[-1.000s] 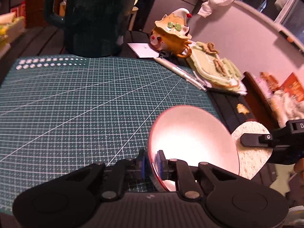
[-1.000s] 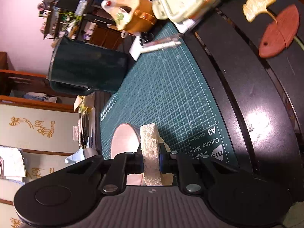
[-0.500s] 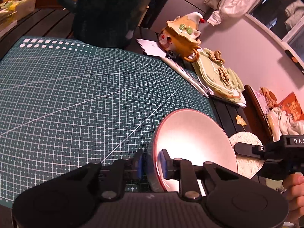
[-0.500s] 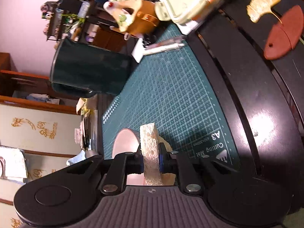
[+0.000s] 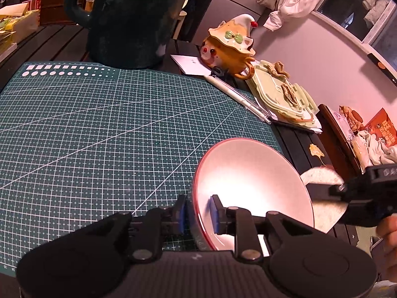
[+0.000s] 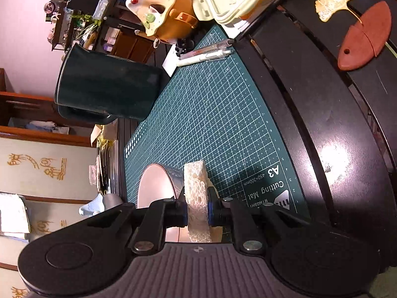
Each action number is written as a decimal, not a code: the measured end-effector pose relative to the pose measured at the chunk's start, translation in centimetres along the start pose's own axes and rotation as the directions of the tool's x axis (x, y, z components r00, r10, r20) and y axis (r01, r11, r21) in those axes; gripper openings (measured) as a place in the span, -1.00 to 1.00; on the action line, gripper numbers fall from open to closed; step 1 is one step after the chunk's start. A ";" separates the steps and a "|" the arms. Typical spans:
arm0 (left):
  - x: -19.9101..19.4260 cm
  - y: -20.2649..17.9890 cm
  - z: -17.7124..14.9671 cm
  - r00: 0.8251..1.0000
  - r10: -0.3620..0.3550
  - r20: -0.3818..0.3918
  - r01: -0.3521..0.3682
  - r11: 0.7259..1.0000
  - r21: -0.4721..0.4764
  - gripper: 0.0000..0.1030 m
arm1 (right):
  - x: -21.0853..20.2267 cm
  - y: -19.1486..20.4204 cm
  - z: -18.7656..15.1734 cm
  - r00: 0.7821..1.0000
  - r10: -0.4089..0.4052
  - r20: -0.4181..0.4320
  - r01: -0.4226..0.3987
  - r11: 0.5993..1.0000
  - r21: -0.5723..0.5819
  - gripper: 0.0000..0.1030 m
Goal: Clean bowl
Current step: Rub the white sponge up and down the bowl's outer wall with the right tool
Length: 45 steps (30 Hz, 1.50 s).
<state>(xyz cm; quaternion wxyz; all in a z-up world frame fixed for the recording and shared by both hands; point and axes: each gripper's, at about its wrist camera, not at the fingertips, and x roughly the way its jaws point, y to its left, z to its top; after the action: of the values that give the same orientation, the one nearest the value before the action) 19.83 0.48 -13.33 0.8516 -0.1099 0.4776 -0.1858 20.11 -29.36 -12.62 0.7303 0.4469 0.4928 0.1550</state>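
Observation:
A pink bowl with a red rim stands tilted at the right end of the green cutting mat. My left gripper is shut on its near rim, one pad outside the wall and one inside. My right gripper is shut on a pale round sponge, held on edge just right of the bowl. In the left wrist view the sponge sits behind the bowl's far right rim, with the right gripper clamped across it. I cannot tell whether sponge and bowl touch.
A dark green pitcher stands at the mat's far edge. An orange figure teapot, pens and a green lidded box lie beyond the bowl. A ginkgo leaf and a red-brown piece rest on the black table.
The left jaws stand slightly wider on the bowl's rim than a second ago. The sponge has come closer to the bowl's far rim. Both hands have barely shifted.

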 end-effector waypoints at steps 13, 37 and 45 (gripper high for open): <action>0.0 0.1 -0.2 1.000 -0.005 0.004 0.005 1.000 -0.008 -0.59 | 0.8 -0.4 0.0 0.999 -0.027 -0.026 0.027 1.000 0.014 -0.74; 0.0 0.2 -0.1 1.000 -0.009 0.004 0.009 1.000 -0.013 -0.59 | -0.9 0.2 0.3 0.999 0.042 0.035 -0.042 0.999 0.012 -0.74; 0.1 0.2 -0.2 1.000 -0.009 0.004 0.009 1.000 -0.013 -0.59 | -0.9 1.0 -0.1 0.999 0.000 0.034 0.001 0.999 -0.046 -0.74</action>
<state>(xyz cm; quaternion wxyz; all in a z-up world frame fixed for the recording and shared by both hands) 19.77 0.62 -13.56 0.8511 -0.1179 0.4765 -0.1863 19.81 -29.40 -11.32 0.7488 0.4326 0.4765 0.1583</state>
